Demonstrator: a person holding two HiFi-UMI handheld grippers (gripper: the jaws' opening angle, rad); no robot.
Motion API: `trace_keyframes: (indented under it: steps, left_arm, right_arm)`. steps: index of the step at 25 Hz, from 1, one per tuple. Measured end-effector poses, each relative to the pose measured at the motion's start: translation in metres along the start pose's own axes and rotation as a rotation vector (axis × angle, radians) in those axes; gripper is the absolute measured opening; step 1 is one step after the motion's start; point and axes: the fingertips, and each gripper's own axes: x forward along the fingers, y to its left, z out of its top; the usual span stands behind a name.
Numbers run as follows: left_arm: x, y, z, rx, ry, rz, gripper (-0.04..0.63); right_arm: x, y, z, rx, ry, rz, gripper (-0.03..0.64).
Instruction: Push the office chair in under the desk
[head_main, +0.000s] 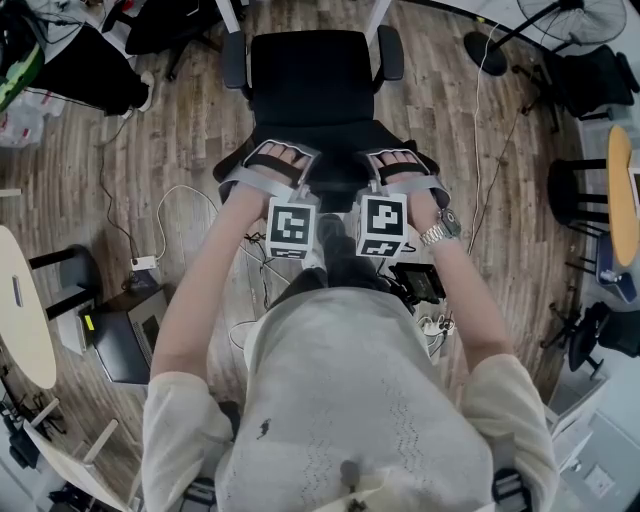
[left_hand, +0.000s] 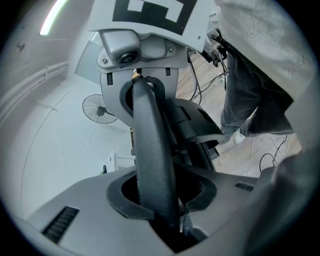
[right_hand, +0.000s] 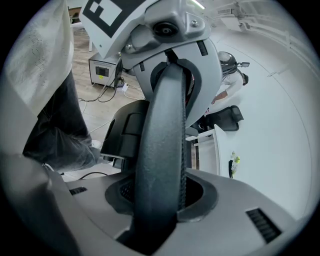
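Two hand-held grippers, and both are clamped on the same thing: the top rim (left_hand: 152, 165) of the office chair (head_main: 310, 75) backrest. The left hand-held gripper (head_main: 280, 160) has the left half of the rim and the right hand-held gripper (head_main: 402, 162) has the right half, side by side with a small gap between them. In each gripper view the black padded rim runs straight through the jaw gap with the jaws closed against it.

The chair stands on the wood floor (head_main: 200, 130) right in front of the person, with its seat and armrests pointing away from them. Past the far edge of the seat there are two white legs (head_main: 229, 14), and I can't tell what they carry. A fan's round base (head_main: 485, 52) sits to the chair's right, and a white power strip (head_main: 145, 263) lies on the floor to its left.
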Motion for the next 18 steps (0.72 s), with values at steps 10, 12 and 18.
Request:
trace_keyframes:
  steps: [10,12,18]
  left_arm:
    - [0.016,0.014,-0.012,-0.006,0.008,0.006,0.147]
    - [0.021,0.019,-0.012,-0.009,0.004,0.01,0.147]
    - [0.032,0.032,-0.009,-0.009,0.0,0.007,0.144]
  right_arm:
    - [0.016,-0.019,-0.004,-0.007,0.005,-0.014,0.156]
    - [0.019,-0.024,-0.009,-0.009,0.005,-0.007,0.156]
    - [0.025,-0.035,-0.021,-0.007,0.002,-0.003,0.16]
